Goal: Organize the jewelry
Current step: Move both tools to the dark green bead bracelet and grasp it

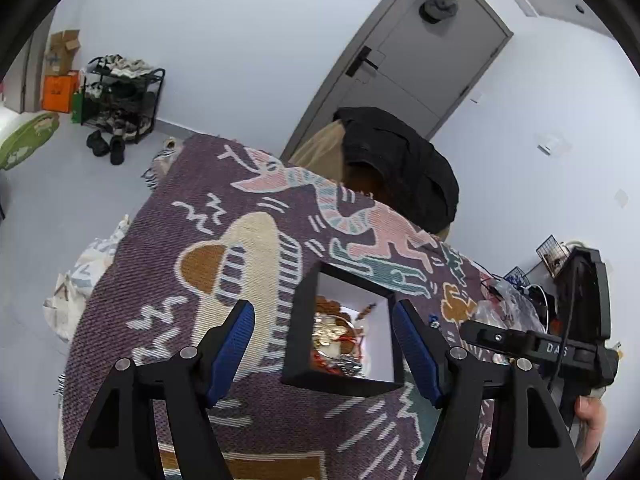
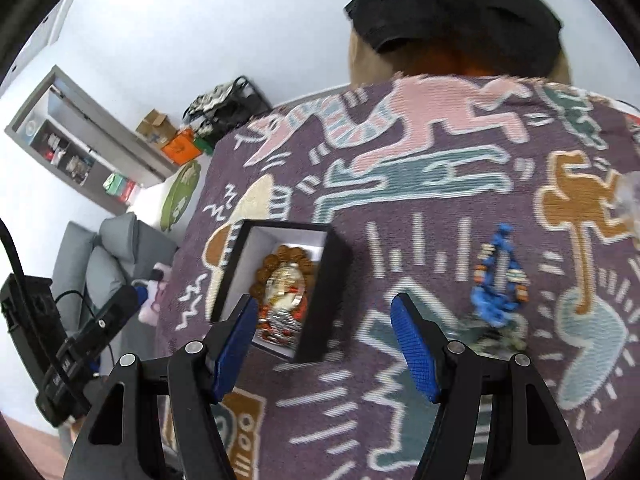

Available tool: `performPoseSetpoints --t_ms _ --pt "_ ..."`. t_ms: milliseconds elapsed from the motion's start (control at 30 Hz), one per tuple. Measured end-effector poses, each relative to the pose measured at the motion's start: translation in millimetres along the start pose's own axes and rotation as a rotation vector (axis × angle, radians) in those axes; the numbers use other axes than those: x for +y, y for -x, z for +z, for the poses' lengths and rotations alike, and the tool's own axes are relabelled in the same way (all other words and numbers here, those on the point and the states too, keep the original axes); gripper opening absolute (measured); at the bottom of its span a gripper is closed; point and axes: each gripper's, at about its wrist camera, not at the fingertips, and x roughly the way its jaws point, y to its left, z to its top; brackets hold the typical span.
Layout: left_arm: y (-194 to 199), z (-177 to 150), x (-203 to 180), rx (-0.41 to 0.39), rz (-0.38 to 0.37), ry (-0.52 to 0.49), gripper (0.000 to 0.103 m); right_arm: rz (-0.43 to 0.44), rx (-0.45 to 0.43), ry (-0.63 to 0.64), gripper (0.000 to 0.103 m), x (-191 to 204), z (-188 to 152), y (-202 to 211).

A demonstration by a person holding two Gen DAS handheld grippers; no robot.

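A black box (image 1: pixel 344 384) with white lining sits on the patterned purple cloth (image 1: pixel 168 272); inside lie a brown bead bracelet, gold pieces and red and silver jewelry (image 1: pixel 334 340). My left gripper (image 1: pixel 324 344) hovers open over the box, its blue pads on either side, touching nothing. In the right wrist view the same box (image 2: pixel 332 280) lies left of centre with the jewelry (image 2: pixel 282 300) in it. A blue beaded necklace (image 2: pixel 498 280) lies on the cloth to the right. My right gripper (image 2: pixel 324 344) is open above bare cloth between box and necklace.
A black garment (image 1: pixel 400 168) drapes over a tan chair back at the far edge. Clear plastic bags (image 1: pixel 504 308) and cables lie at the right. The other gripper (image 1: pixel 560 344) and a hand show at right. A shoe rack (image 1: pixel 120 96) and grey door (image 1: pixel 412 60) stand beyond.
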Motion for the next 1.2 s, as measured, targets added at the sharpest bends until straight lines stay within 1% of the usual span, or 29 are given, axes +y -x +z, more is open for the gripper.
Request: performPoseSetpoints --t_ms 167,367,500,733,833,933,1000,1100,1133,1167,1200 --pt "-3 -4 -23 0.006 -0.019 -0.035 0.073 -0.085 -0.094 0.007 0.068 -24 -16 30" --pt "-11 -13 -56 0.023 -0.031 -0.100 0.073 -0.134 -0.146 0.021 0.068 -48 -37 52" --pt "-20 -20 -76 0.048 -0.036 -0.138 0.073 -0.168 -0.159 0.018 0.068 -63 -46 54" --pt "-43 -35 -106 0.109 -0.033 -0.199 0.073 -0.143 -0.146 -0.035 0.068 -98 -62 49" --pt "-54 -43 -119 0.128 -0.026 -0.237 0.073 -0.154 -0.165 -0.069 0.068 -116 -72 51" --pt "-68 -52 -133 0.158 -0.027 -0.278 0.072 -0.142 -0.196 -0.105 0.068 -134 -81 54" --pt "-77 -58 -144 0.176 -0.028 -0.306 0.070 -0.151 -0.207 -0.120 0.068 -143 -84 55" --pt "-92 -68 -161 0.203 -0.020 -0.356 0.063 -0.165 -0.215 -0.133 0.068 -155 -89 56" --pt "-97 -71 -165 0.215 -0.017 -0.368 0.058 -0.167 -0.217 -0.136 0.068 -159 -90 56" --pt "-103 -73 -168 0.230 -0.014 -0.378 0.054 -0.170 -0.220 -0.137 0.067 -161 -91 56" --pt "-110 -77 -172 0.247 -0.007 -0.388 0.052 -0.172 -0.221 -0.137 0.064 -163 -92 56"
